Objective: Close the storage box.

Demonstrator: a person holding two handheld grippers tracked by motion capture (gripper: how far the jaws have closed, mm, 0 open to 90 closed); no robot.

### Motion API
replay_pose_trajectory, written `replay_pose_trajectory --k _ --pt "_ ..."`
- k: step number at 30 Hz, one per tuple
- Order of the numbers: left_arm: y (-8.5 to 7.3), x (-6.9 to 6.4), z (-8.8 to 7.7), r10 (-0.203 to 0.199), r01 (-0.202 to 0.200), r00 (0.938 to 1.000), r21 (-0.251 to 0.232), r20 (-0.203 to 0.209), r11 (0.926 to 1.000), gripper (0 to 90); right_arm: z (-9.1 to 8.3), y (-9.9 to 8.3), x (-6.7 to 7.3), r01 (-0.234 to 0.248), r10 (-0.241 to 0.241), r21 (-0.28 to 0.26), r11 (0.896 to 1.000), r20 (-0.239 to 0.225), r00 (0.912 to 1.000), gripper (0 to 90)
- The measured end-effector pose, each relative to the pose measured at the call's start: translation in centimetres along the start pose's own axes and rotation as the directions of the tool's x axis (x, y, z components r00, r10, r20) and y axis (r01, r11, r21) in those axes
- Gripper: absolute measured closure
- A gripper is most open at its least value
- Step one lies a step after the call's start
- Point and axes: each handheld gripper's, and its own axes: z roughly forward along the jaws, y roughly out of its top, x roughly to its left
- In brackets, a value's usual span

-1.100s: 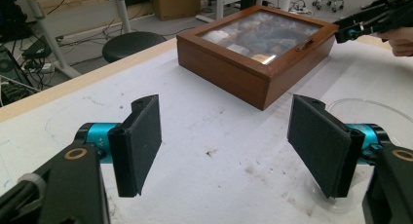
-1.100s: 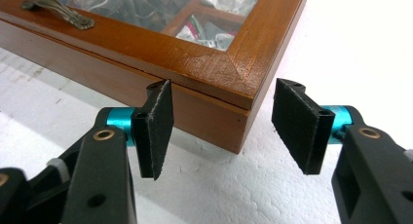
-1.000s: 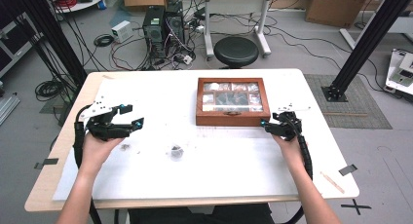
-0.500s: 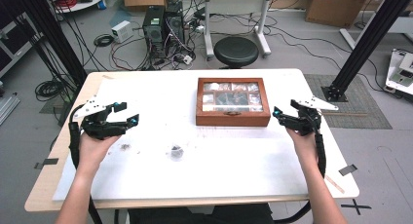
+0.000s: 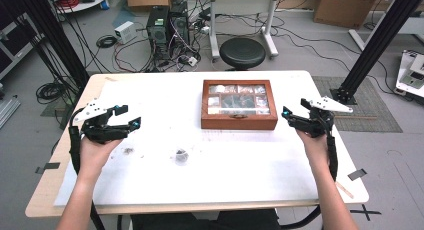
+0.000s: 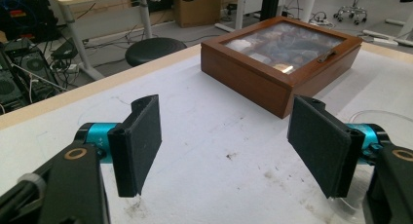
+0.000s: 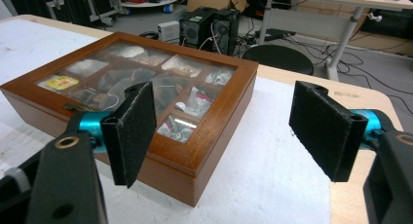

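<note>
Both hand-held grippers, left (image 5: 129,124) and right (image 5: 291,115), gape wide, flanking the closed box (image 5: 239,104); best approach level, likely toward its latch

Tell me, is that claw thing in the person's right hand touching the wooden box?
Apart. In the high view, bare white table lies between the right gripper and the wooden box; the right gripper view shows its jaws spread open with nothing between them.

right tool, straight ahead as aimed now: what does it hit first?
Most likely the wooden box. The right tool stands open and points at its near corner, with bare table between them. How high the tool is held is hard to tell, so it might pass over the lid.
</note>
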Motion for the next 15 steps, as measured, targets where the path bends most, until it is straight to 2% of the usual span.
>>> replay_pose_trajectory --k 15 --pt "-0.22 0.10 -0.14 -0.002 0.002 1.0000 0.005 -0.005 1.0000 28.3 0.25 -0.11 -0.17 -0.006 0.006 0.011 1.000 -0.001 1.0000 25.4"
